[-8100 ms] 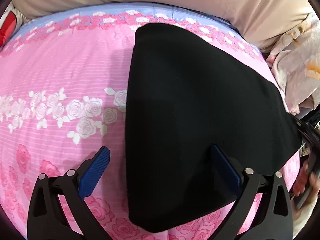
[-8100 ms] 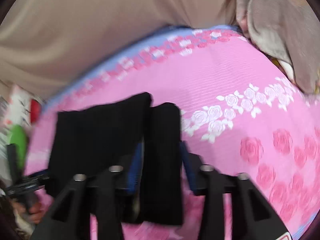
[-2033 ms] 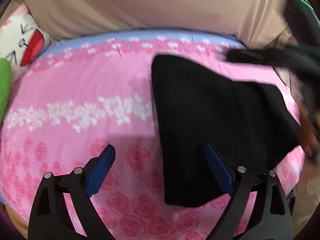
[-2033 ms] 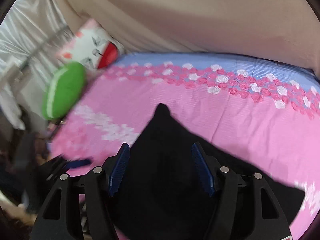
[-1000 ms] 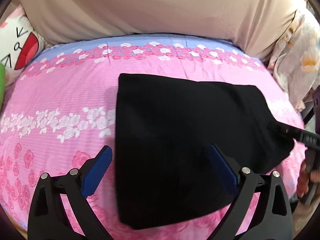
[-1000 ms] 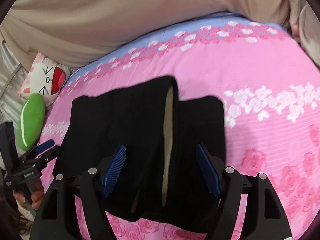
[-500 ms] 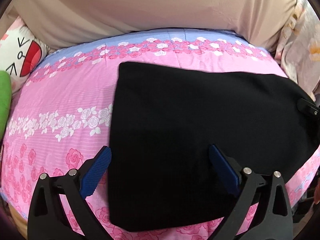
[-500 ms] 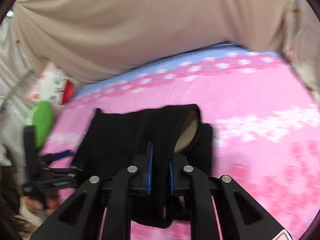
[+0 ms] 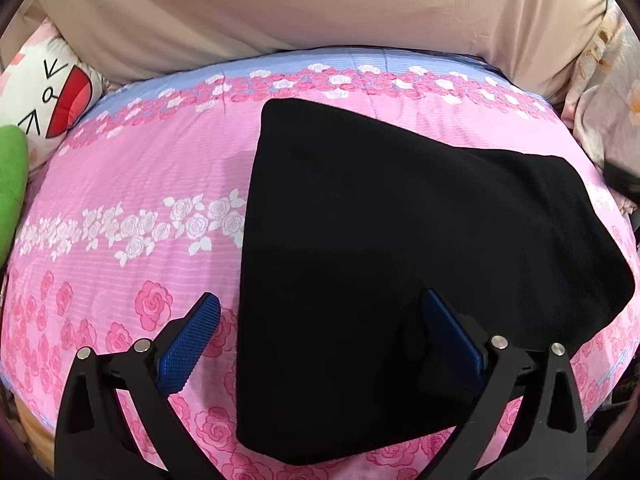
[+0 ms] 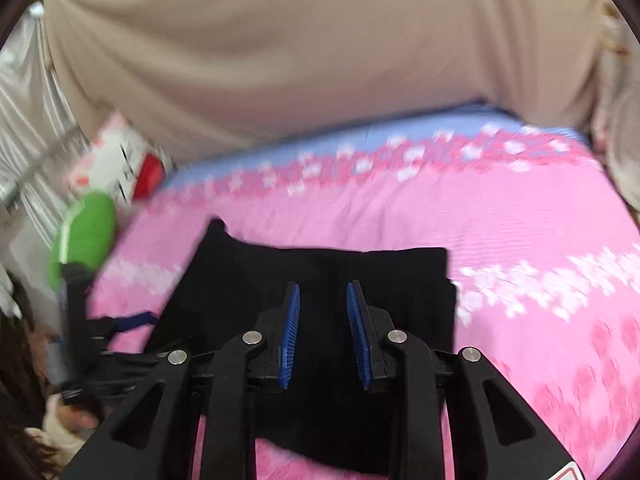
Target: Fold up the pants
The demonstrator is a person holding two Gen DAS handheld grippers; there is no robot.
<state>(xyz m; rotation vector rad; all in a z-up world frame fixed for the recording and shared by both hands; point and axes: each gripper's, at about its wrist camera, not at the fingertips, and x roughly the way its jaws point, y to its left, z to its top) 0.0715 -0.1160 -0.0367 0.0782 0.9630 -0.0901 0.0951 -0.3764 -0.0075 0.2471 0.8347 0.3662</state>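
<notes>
The black pants (image 9: 400, 240) are lying folded flat on the pink rose-printed bedspread (image 9: 132, 184), taking up the middle and right of the left wrist view, with one straight edge running down beside the band of white roses and a corner reaching toward the blue strip at the far side of the bed. In the right wrist view the same pants (image 10: 312, 276) are sitting directly under and ahead of the camera, their far edge crossing the picture just beyond the fingertips.

The left gripper (image 9: 320, 320) is hovering over the near edge of the pants with its jaws spread wide and gripping nothing: its left blue pad is standing over bare bedspread just beside the cloth, and its right pad over the black fabric. Whether either pad is touching the surface below cannot be told.

The right gripper (image 10: 322, 300) is hanging above the pants with a narrow gap between its blue pads; the jaws have just been opening, and no cloth is caught between them.

Farther out, a green plush (image 10: 84, 236) and a white cartoon-face pillow (image 9: 48, 84) are resting at the bed's left side, and a beige cloth (image 9: 320, 8) is covering the backdrop behind the bed. The right wrist picture is blurred.
</notes>
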